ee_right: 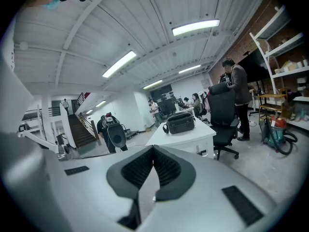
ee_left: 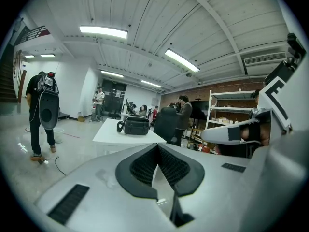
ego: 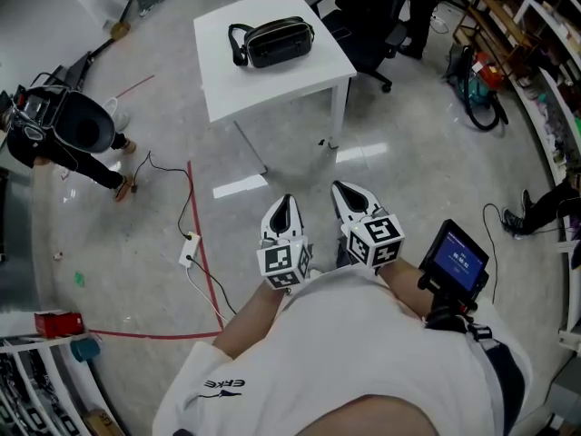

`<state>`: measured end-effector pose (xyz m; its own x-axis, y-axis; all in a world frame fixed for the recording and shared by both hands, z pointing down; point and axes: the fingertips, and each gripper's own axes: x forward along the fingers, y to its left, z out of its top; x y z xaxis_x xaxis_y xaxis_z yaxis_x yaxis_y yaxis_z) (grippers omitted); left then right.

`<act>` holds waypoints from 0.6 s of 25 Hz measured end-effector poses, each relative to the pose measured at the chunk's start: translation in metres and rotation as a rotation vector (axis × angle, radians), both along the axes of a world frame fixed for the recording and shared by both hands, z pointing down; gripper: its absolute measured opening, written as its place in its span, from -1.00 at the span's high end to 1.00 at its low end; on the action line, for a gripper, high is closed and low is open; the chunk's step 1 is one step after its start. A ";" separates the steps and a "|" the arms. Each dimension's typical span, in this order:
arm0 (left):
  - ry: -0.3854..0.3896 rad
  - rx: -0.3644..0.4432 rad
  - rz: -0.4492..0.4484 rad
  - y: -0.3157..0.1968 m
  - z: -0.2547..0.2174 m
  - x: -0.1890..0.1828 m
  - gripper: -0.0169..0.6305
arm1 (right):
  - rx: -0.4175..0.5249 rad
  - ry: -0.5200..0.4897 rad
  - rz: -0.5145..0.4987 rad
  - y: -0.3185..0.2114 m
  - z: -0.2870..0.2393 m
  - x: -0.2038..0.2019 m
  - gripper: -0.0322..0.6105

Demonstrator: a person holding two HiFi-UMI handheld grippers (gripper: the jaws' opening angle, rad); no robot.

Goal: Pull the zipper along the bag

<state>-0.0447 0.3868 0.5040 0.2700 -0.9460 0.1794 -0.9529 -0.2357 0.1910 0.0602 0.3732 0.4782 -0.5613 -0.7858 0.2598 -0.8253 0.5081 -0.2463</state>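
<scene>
A black bag point(ego: 272, 41) with a loop strap lies on a white table point(ego: 300, 75) at the far middle of the head view. It also shows far ahead in the left gripper view as the bag point(ee_left: 135, 125) and in the right gripper view as the bag point(ee_right: 180, 122). My left gripper point(ego: 284, 203) and right gripper point(ego: 340, 189) hang side by side close to my body, well short of the table. Both have their jaws together at the tips with nothing between them.
A black office chair point(ego: 372, 25) stands right of the table. A person with a backpack rig point(ego: 64, 130) stands at the left. A cable and power strip point(ego: 189, 248) and red floor tape point(ego: 204, 252) lie between me and the table. Shelves point(ego: 536, 53) line the right wall.
</scene>
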 end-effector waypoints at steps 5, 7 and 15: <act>0.000 -0.017 -0.025 -0.080 0.006 0.021 0.94 | -0.018 -0.005 -0.017 -0.081 0.008 0.024 0.89; 0.002 -0.023 -0.033 -0.102 0.005 0.025 0.94 | -0.019 -0.009 -0.022 -0.104 0.007 0.028 0.89; -0.014 -0.028 -0.070 -0.168 0.001 0.044 0.93 | -0.026 -0.036 -0.042 -0.171 0.005 0.050 0.89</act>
